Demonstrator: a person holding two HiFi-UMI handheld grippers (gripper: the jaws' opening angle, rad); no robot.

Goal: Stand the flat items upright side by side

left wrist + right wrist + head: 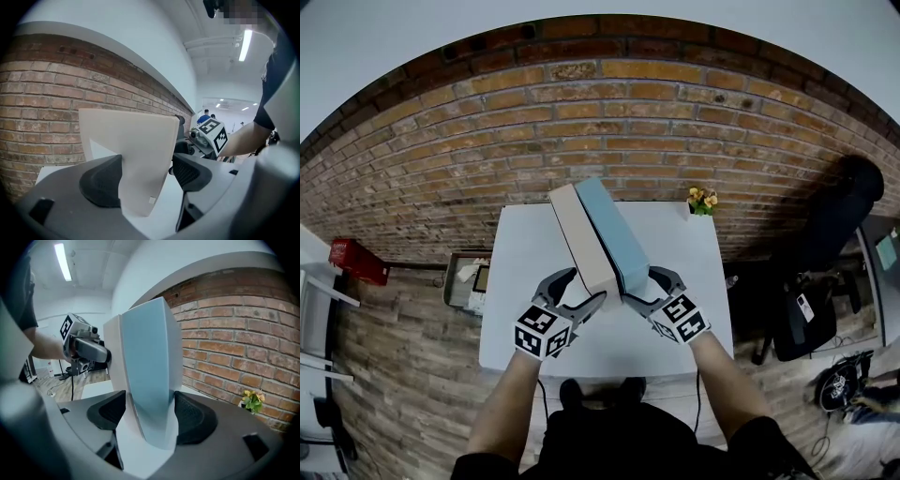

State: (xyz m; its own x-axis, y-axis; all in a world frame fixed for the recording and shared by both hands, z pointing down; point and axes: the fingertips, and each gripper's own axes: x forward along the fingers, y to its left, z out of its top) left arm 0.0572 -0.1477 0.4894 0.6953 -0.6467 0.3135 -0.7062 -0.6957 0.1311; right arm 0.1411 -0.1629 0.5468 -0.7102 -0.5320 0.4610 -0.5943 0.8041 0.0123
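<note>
Two flat box-like items stand on edge side by side over the white table (525, 281), long sides touching. The beige item (581, 239) is on the left and the light blue item (614, 234) on the right. My left gripper (583, 287) is shut on the near end of the beige item (131, 154), which fills the gap between its pads (101, 185). My right gripper (645, 286) is shut on the near end of the blue item (150, 380), with a pad against each face. Whether their lower edges rest on the table is hidden.
A small pot of yellow flowers (702, 200) sits at the table's far right corner, in front of the brick wall (609, 112). A crate (469, 279) stands on the floor left of the table, a red object (358, 260) farther left, a dark chair (839, 216) to the right.
</note>
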